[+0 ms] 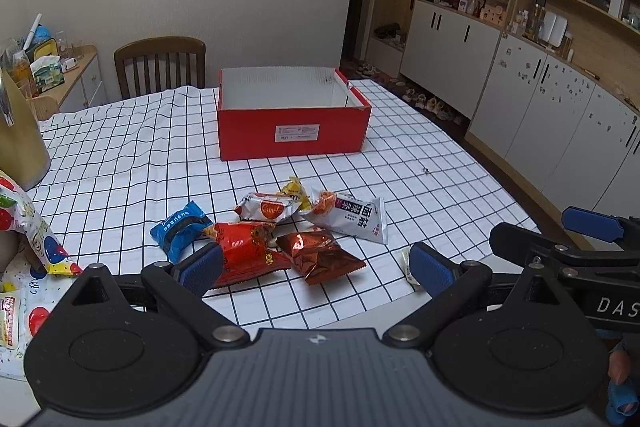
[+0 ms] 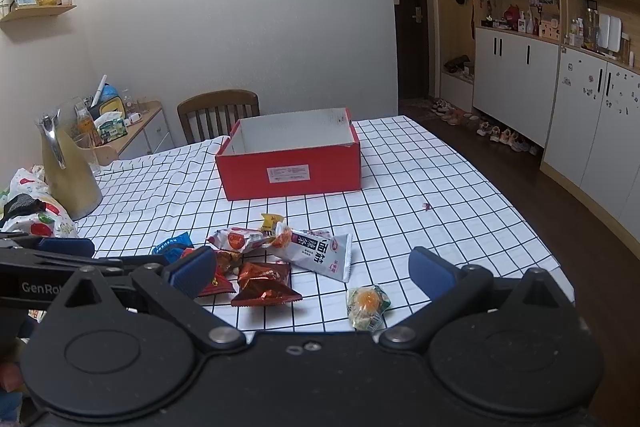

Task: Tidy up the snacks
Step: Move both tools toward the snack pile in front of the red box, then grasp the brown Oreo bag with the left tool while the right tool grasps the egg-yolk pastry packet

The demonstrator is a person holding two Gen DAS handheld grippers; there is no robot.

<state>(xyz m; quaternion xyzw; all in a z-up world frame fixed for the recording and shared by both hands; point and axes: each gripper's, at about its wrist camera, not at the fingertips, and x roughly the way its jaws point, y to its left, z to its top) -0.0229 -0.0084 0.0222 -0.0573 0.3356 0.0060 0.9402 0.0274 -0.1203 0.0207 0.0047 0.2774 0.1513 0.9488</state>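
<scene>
Status: sorting not begun, by appearance. Red box (image 1: 292, 135) stood open toward the far end of the checked tabletop (image 1: 420, 163); no snack showed inside it.

Snacks, all loose in a cluster on the near tabletop:
- blue packet (image 1: 180, 229)
- red packet (image 1: 246, 247)
- copper foil packet (image 1: 316, 255)
- white-and-orange packet (image 1: 266, 209), printed "Cindy" or similar, uncertain
- yellow packet (image 1: 295, 191)
- long white packet (image 1: 356, 217), Chinese lettering
- green-and-orange packet (image 2: 368, 305), apart, nearest the right claw

Left claw (image 1: 316, 267): spread wide, empty. Right claw (image 2: 312, 271): likewise, empty. Claw bodies lettered "GenRob…" and "DAS…". Box label unreadable.
</scene>
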